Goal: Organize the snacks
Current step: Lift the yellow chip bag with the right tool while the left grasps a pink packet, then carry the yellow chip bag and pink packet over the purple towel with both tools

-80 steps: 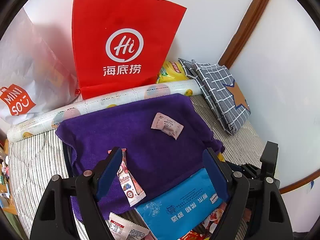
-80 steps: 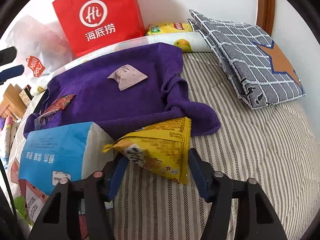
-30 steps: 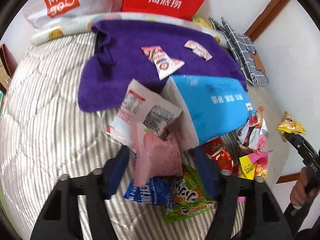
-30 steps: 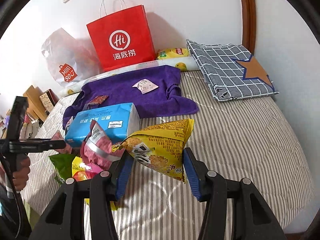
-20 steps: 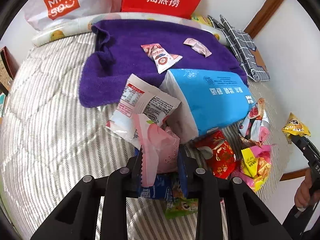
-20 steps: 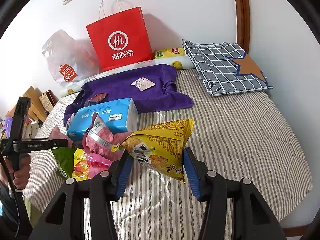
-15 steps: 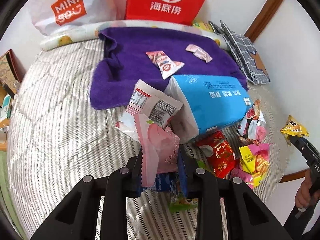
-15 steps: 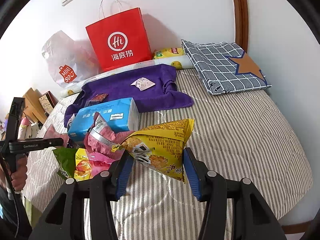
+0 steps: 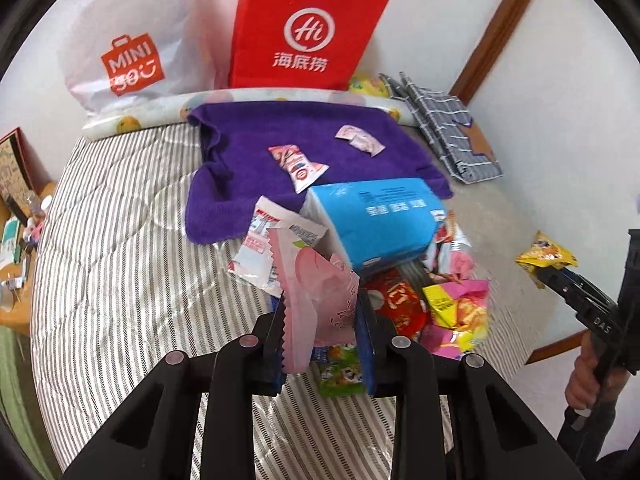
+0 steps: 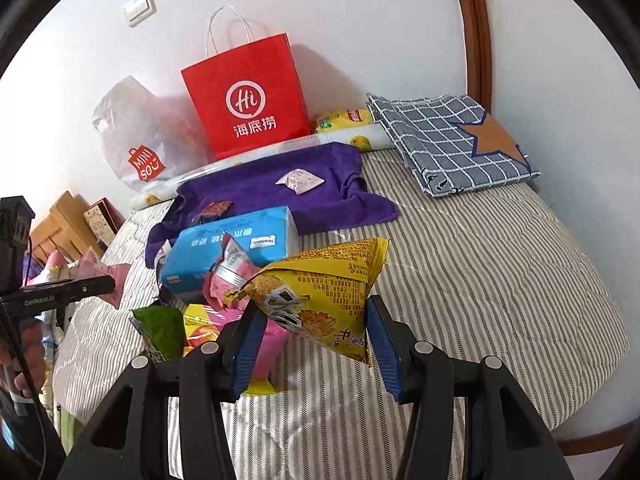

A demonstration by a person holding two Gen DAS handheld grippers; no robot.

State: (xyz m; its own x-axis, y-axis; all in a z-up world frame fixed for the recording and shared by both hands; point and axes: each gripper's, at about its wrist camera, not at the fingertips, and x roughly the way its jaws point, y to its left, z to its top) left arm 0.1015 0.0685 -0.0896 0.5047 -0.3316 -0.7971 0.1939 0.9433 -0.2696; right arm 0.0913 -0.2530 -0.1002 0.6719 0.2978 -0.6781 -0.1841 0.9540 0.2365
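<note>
Left gripper [image 9: 323, 322] clamped on a pink snack packet [image 9: 320, 296], held above the snack pile [image 9: 436, 304] beside the blue tissue pack [image 9: 376, 220] on the striped bed [image 9: 120, 240]. Over to the right wrist: right gripper [image 10: 312, 336] pinching a yellow chip bag [image 10: 320, 292], lifted clear of the mattress, purple towel [image 10: 260, 188] beyond.

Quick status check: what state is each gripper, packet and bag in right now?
Left gripper: shut on pink packet, lifted.
Right gripper: shut on yellow packet, lifted.
Tissue pack: lying on the bed.
Red bag: upright against the wall.
Purple towel: spread, two packets on it.
</note>
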